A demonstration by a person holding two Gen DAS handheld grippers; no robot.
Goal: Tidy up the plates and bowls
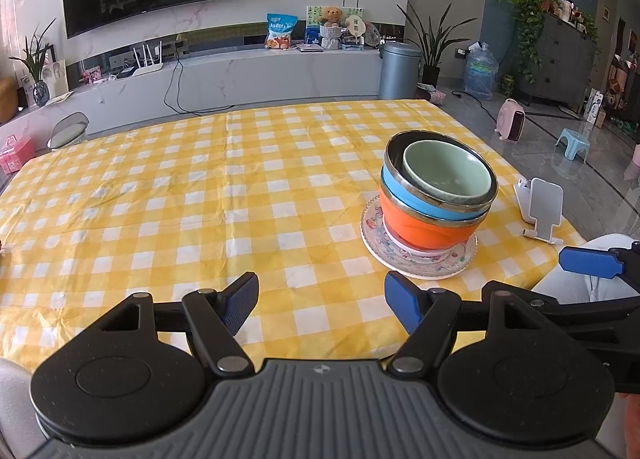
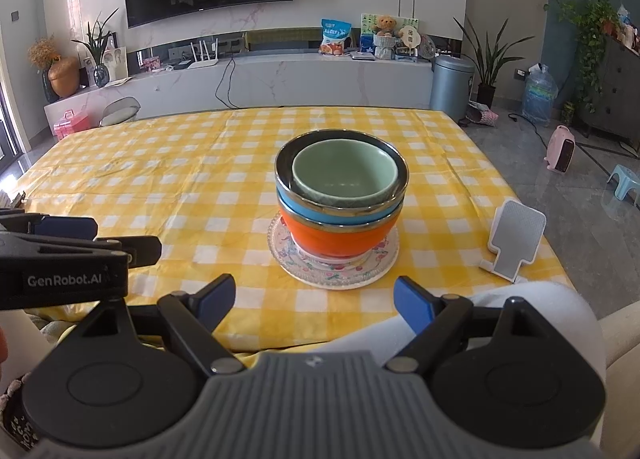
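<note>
In the left wrist view, the left hand-held gripper (image 1: 321, 305) hangs low over the near part of the desk (image 1: 160, 199), its fingers spread apart with nothing between them. The stack sits ahead and to the right: a green bowl (image 1: 446, 175) nested in a blue bowl (image 1: 420, 201), that in an orange bowl (image 1: 424, 229), all on a patterned plate (image 1: 416, 263). The stack leans a little, so I judge the bowls loosely seated and apt to slide if knocked. The two lower bowls have metal rims and look light and stiff; the green one looks ceramic, heavier and breakable, with a glazed, slippery wall. A rim pinch on the side nearest the fingers seems the soundest hold. A white phone stand (image 1: 540, 211) stands just right of the plate, near the desk's right edge, leaving little room there, while the checked cloth to the left lies wide open. In the right wrist view, the right hand-held gripper (image 2: 314, 305) is back off the near edge, above a pale-clad knee (image 2: 500, 311), fingers likewise apart and holding nothing. The stack is straight ahead, the plate close to the near edge; the phone stand is to its right and the other gripper juts in from the left. An approach from directly in front looks clearest.
</note>
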